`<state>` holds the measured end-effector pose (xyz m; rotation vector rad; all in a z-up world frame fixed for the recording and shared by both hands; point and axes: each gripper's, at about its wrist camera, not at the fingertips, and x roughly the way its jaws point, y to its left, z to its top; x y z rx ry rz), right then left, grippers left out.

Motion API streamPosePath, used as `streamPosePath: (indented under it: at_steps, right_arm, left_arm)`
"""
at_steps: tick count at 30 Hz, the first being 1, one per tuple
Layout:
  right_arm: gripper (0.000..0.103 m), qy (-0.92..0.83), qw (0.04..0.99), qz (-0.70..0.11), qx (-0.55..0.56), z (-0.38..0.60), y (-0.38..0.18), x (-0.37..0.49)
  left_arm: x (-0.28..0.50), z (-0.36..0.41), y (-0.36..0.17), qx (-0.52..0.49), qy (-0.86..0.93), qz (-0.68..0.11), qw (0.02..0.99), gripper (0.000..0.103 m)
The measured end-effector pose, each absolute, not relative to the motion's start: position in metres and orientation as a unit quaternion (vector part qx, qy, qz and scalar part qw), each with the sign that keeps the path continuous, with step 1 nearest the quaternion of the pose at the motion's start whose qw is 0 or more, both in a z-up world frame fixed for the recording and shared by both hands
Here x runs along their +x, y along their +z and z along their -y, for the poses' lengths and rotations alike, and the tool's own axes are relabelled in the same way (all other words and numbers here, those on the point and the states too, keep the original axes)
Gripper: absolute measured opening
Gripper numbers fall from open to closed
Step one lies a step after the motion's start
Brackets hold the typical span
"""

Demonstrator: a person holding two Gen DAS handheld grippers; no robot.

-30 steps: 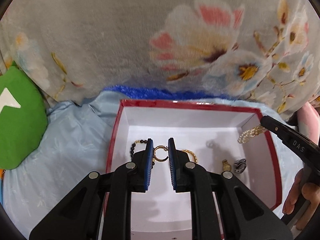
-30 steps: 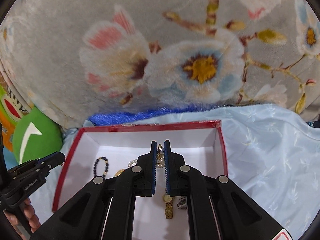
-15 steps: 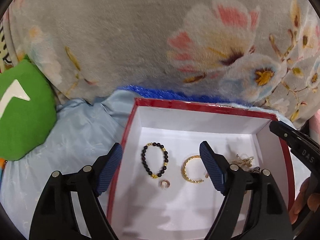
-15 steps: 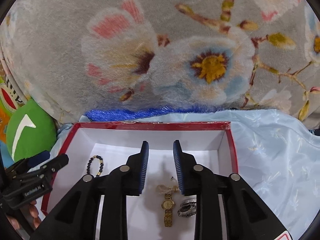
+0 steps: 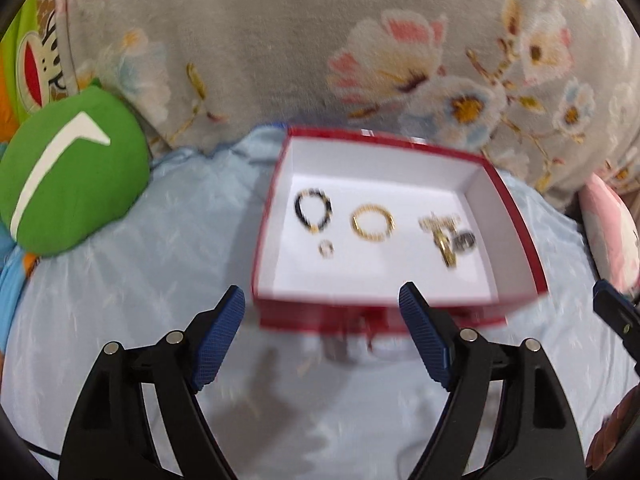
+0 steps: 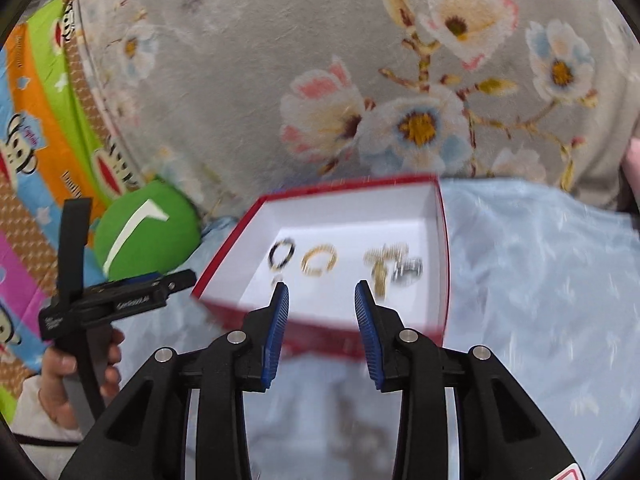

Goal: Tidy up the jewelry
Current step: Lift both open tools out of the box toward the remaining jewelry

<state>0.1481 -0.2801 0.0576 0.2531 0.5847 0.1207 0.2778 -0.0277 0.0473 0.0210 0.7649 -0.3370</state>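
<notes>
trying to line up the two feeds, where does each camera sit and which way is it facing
Left wrist: sits on the left gripper, looking forward and down at the red cardboard box with white inside; its own open jaws show, plus the right gripper's tip at the right edge.
Right wrist: sits on the right gripper, facing the same box from further right; its open jaws show, plus the left gripper and the holding hand at lower left.
Shared: box, black bead bracelet, gold bangle, green round cushion, grey floral blanket.
</notes>
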Motion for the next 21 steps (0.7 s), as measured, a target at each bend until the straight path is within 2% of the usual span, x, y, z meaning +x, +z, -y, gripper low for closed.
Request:
streamPosePath:
  at_steps: [5, 11, 21]
  right_arm:
    - [0.034, 0.05, 0.931, -0.348, 0.101, 0.255, 0.009, 0.085]
    - [0.034, 0.053, 0.905, -0.409, 0.102, 0.233, -0.046, 0.047]
    - [0.034, 0.028, 0.895, -0.438, 0.075, 0.222, -0.08, 0.039]
  left_arm:
    - [0.216, 0.023, 0.014, 0.031, -0.169, -0.405, 0.898, 0.077]
    - [0.161, 0.028, -0.023, 0.044, -0.2, -0.453, 0.868, 0.077]
    - [0.131, 0.031, -0.057, 0.052, -0.198, -0.487, 0.849, 0.077]
